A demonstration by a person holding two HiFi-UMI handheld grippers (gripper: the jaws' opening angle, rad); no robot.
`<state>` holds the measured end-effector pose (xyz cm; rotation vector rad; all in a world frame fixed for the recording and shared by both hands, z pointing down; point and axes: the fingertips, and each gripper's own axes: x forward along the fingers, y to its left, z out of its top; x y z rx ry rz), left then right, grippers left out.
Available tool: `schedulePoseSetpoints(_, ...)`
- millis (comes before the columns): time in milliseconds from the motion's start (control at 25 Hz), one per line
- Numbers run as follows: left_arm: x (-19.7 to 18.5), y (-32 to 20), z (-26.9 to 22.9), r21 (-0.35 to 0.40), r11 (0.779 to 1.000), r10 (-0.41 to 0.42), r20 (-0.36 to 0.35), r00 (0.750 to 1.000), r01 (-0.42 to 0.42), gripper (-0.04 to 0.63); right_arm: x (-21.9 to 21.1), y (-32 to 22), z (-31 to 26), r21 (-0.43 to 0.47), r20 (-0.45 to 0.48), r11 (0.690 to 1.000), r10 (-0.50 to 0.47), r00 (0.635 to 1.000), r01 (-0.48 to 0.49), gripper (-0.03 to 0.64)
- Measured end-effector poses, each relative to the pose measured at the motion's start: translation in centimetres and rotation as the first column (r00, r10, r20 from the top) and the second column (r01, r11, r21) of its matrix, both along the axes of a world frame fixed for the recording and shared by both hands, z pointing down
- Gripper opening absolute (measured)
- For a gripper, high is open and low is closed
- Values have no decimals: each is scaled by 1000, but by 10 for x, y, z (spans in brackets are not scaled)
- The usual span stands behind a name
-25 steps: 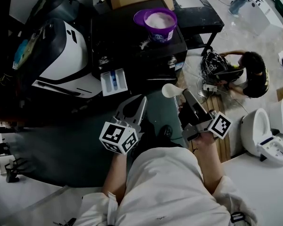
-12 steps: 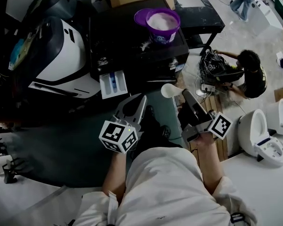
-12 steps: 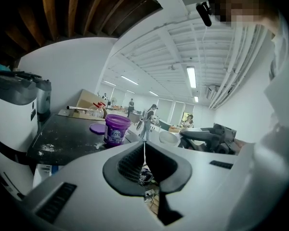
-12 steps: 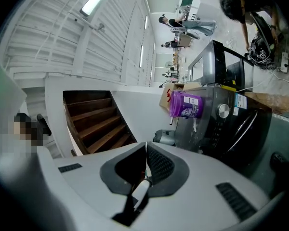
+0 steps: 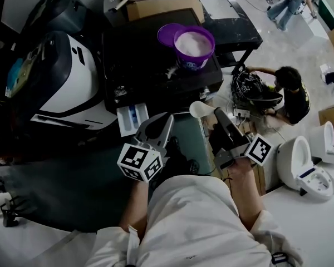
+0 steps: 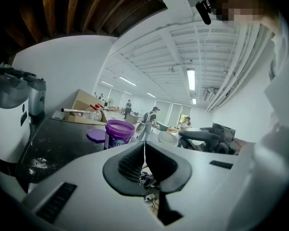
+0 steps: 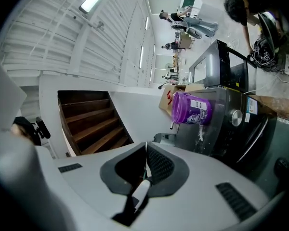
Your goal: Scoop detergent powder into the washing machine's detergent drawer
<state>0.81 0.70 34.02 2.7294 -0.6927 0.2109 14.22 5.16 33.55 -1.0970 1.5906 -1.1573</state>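
Holding a white scoop [image 5: 200, 108] pinched by its handle, the right gripper [image 5: 218, 115] hovers just short of the black washing machine [image 5: 150, 65].
An open purple tub [image 5: 193, 54] of white detergent powder [image 5: 192, 38] stands on the machine's top, its lid [image 5: 168, 34] just beside it. The detergent drawer [image 5: 132, 117] is pulled out. The left gripper [image 5: 166, 121], jaws pressed together on nothing, is near the drawer. Beyond, a person [image 5: 292, 88] crouches on the pale floor [image 5: 300, 43].

hand-held gripper [image 6: 144, 144] closed, purple tub [image 6: 119, 134] beyond
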Motion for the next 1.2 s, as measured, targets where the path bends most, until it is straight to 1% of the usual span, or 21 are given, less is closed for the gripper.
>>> schedulePoseSetpoints(440, 17, -60, -4, -4, 997, 71, -12, 997, -71, 21, 12, -55, -3, -16, 9, 998, 64, 998, -64, 8)
schedulePoseSetpoints(640, 19, -84, -3, -10, 995, 97, -11, 995, -97, 21, 16, -77, -5, -18, -5, 996, 92, 996, -92, 8)
schedulePoseSetpoints(880, 23, -106, -1, -15, 991, 135, -9, 991, -135, 21, 20, -100, -6, -15, -19, 992, 127, 992, -127, 8)
schedulePoseSetpoints(1200, 37, -124, -3, -27, 983, 181, -5, 983, -181, 21, 38, -123, -10, -14, -38, 985, 172, 984, -172, 8)
